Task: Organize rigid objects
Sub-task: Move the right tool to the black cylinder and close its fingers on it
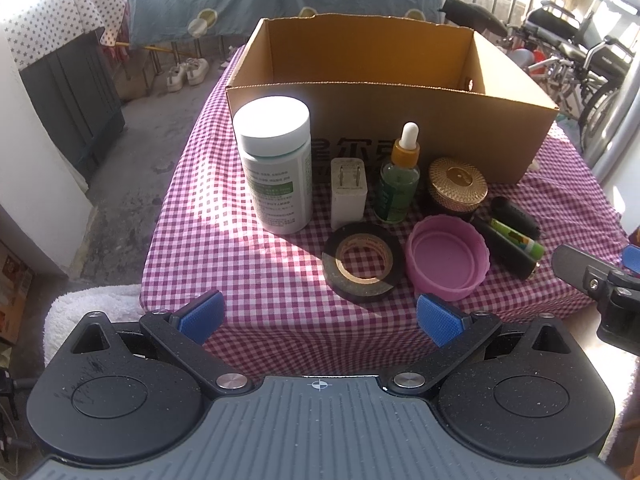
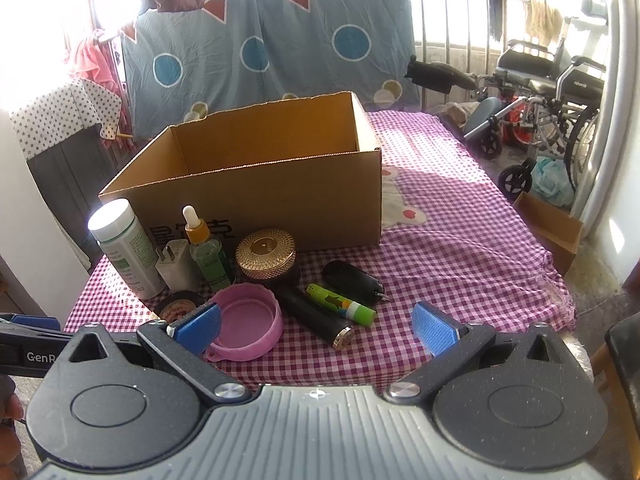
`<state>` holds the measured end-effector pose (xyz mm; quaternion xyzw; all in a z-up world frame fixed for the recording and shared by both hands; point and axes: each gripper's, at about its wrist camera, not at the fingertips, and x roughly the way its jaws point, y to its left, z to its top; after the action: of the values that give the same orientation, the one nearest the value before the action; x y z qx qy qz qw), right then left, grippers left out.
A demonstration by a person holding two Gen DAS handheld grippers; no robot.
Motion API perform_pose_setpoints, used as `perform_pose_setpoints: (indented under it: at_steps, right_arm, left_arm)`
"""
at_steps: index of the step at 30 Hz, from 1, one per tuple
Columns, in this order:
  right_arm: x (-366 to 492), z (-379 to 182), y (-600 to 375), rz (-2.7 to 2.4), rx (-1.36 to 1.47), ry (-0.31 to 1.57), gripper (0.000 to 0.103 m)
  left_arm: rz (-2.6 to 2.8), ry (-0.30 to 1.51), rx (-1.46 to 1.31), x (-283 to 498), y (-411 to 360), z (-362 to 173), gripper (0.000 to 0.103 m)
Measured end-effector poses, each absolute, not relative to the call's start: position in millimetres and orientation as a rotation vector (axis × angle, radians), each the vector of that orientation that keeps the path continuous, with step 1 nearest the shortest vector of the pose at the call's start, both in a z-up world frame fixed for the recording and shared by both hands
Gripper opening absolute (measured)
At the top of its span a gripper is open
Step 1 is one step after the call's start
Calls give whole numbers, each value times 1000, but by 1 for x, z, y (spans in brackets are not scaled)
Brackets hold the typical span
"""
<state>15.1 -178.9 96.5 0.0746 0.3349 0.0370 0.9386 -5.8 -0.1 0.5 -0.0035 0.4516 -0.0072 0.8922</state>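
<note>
An open cardboard box stands on the checked table. In front of it stand a white pill bottle, a white plug adapter, a green dropper bottle and a gold-lidded jar. Nearer lie a black tape roll, a pink lid, a black tube, a green glue stick and a black case. My left gripper is open and empty at the table's near edge. My right gripper is open and empty above the tube.
The table wears a purple checked cloth. A blue patterned sheet hangs behind. A wheelchair and a small brown box stand at the right. A dark cabinet is at the left. A white towel lies below the table's near-left corner.
</note>
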Motion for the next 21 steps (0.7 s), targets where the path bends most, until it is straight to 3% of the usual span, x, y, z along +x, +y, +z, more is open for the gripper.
perform_pose_setpoints:
  at_steps: [21]
  right_arm:
    - [8,90,-238,125,343,518,103]
  left_arm:
    - [-372,762,12,2,-57,1,100]
